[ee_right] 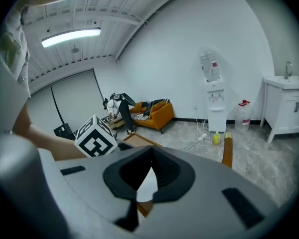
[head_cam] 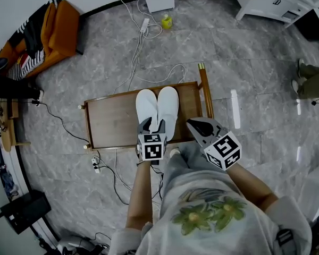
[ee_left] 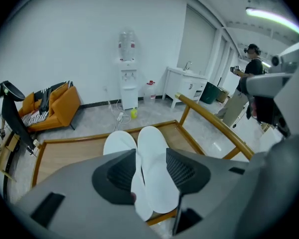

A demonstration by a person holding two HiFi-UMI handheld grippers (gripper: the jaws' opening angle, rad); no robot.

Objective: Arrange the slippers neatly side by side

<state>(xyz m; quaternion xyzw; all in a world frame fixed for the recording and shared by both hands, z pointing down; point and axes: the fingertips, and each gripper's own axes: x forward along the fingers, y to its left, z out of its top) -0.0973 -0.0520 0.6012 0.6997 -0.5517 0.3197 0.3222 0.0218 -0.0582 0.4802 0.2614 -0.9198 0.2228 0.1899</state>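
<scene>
A: Where are the slippers, seen from the grippers?

B: Both lie on the wooden bench [head_cam: 111, 122], just below and ahead of the left gripper [head_cam: 151, 125]. The left slipper [head_cam: 147, 105] and the right slipper [head_cam: 169, 106] touch along their inner sides. Their toes point away from this gripper and their heels are under its tips.

A: Does the left gripper hold one of them?

B: No. In the left gripper view its jaws stand wide apart. The line where the two slippers meet shows between them, but the pads press on nothing. The gripper hovers above the heels.

A: And the right gripper [head_cam: 194, 125]?

B: It is beside the right slipper, on the outer side, and it does not touch it. Its jaws are together at the tips and carry nothing. Only a small piece of white slipper shows through the gap behind the tips.

A: Why are things arranged like this?

B: I think the pair is already in order. The toes are nearly level, with the right one maybe slightly further from the gripper. Open jaws above the heels cannot drag a slipper out of line. A closed gripper off to the side cannot push the pair either. At most a small correction of the toes is left.
</scene>
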